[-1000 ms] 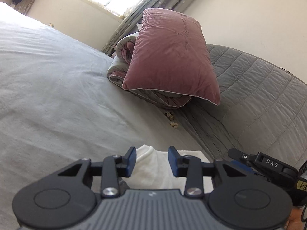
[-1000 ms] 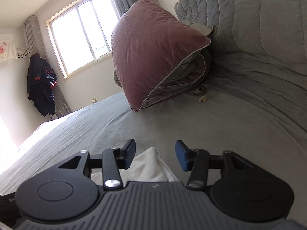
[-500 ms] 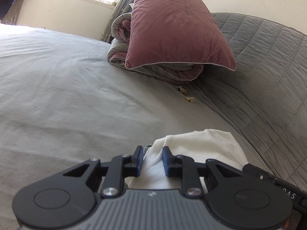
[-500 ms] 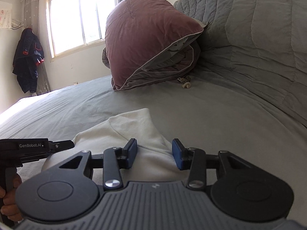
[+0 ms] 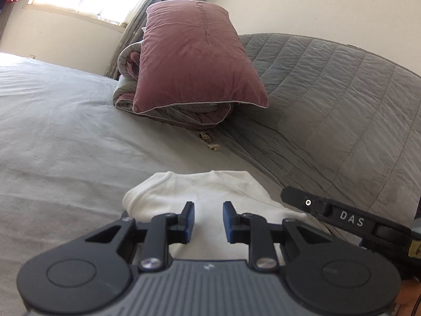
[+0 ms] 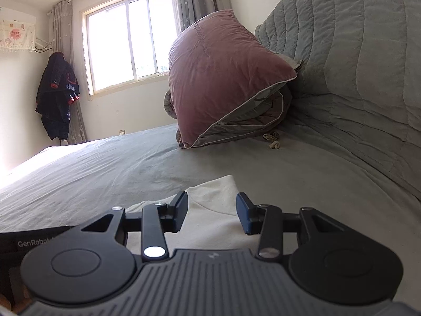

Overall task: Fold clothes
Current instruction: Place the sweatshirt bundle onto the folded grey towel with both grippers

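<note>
A white garment point(image 5: 210, 192) lies flat on the grey bed sheet point(image 5: 65, 137), its neckline at the far end. My left gripper point(image 5: 208, 220) sits low over its near left part. White cloth fills the narrow gap between its blue pads, and the jaws are shut on it. In the right wrist view the same garment point(image 6: 218, 197) runs under my right gripper point(image 6: 211, 214). Its jaws stand wider, closed on a thicker fold of the cloth. The near edge of the garment is hidden under both gripper bodies.
A dusky pink pillow point(image 5: 194, 60) rests on a rolled grey quilt point(image 5: 189, 113) at the head of the bed. A quilted grey cover point(image 5: 329, 110) rises on the right. A small knotted cord point(image 5: 214, 147) lies on the sheet. Dark clothes point(image 6: 56, 100) hang beside the window point(image 6: 126, 44).
The garment was bunched and raised between the jaws; now it lies flat and stretches ahead of them. Both grippers have sunk and rolled, and their jaws have narrowed.
</note>
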Tool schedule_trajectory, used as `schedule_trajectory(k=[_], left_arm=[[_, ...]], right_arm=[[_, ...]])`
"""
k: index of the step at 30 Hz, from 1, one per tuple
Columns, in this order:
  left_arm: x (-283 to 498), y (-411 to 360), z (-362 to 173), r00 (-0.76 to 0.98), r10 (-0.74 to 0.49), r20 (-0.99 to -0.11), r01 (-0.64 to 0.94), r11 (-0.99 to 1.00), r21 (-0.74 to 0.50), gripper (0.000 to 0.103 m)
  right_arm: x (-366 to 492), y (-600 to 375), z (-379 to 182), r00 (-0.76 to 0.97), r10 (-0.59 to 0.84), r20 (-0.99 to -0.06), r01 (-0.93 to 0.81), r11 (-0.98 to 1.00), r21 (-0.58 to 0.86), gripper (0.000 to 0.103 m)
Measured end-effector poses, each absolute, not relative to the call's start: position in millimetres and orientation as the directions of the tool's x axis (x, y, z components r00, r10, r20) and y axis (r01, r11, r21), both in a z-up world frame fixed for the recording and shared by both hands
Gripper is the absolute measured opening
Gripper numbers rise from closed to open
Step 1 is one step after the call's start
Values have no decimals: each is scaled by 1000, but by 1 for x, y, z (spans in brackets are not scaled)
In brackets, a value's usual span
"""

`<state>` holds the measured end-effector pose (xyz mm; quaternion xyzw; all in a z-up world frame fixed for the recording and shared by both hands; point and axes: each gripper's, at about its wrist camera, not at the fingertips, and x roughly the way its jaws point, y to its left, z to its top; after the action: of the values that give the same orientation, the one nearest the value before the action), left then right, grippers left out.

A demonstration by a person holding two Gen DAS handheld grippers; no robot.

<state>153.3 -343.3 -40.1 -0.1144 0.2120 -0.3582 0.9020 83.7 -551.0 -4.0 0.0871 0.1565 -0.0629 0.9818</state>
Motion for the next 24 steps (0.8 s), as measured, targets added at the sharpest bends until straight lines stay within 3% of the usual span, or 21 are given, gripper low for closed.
schedule_trajectory(k=[6, 16, 24], left_arm=[[131, -358, -51, 652, -693, -309, 672, 716, -188, 23], [98, -325, -25, 610, -678, -410, 664, 720, -203, 31], [67, -303, 4, 589, -568, -575, 621, 773, -129, 44]], right_arm=[[85, -553, -25, 917, -115, -382, 175, 976, 127, 42], [50, -534, 8, 917, -122, -379, 198, 966, 168, 47], [5, -506, 39, 907, -121, -403, 232, 943, 240, 53]])
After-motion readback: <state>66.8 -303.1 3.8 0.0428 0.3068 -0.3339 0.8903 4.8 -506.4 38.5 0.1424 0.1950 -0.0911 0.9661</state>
